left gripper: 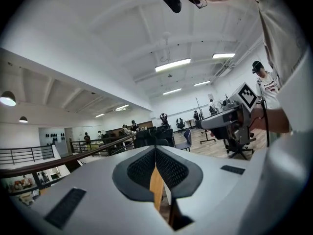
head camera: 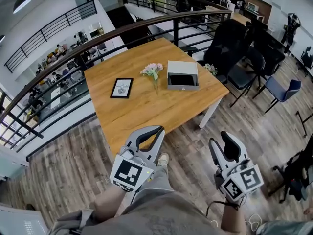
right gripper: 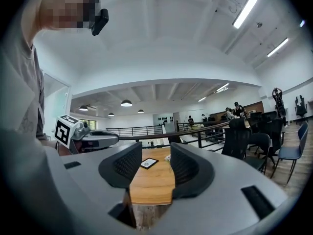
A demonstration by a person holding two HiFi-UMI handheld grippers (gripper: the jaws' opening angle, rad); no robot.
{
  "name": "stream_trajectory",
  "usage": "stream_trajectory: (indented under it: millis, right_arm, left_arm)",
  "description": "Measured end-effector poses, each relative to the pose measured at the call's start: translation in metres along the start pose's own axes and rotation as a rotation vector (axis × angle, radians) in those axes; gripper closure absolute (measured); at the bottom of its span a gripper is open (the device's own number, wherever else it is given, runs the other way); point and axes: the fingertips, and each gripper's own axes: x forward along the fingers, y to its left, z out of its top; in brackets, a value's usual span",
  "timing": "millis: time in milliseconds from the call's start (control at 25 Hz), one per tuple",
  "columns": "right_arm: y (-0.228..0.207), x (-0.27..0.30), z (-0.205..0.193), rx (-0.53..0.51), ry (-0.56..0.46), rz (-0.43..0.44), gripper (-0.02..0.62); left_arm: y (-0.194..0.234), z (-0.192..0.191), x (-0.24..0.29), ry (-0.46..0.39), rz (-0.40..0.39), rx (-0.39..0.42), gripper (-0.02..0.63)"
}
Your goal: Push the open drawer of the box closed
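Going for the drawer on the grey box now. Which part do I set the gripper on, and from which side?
Its front wall, at the middle. The drawer stands pulled out of the box toward the near edge of the table, so come from that side and push straight away from you. No handle shows to pinch.
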Motion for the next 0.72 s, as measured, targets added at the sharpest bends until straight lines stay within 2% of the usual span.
stream_trajectory:
  millis: [80, 280, 720]
  right_arm:
    - [-0.01, 0.021, -0.003, 0.003, 0.022, 0.002, 0.4]
    - [-0.035, 0.082, -0.009, 0.016, 0.076, 0.008, 0.399]
    - [-0.107, 0.224, -0.044, 0.106, 0.27, -0.025, 0.411]
  left_arm:
    - [0.015, -0.008, 0.015, 0.009, 0.004, -0.02, 0.584]
    - [0.058, -0.034, 0.057, 0.084, 0.02, 0.039, 0.584]
    - [0.157, -0.089, 0.154, 0.198, -0.004, -0.048, 0.584]
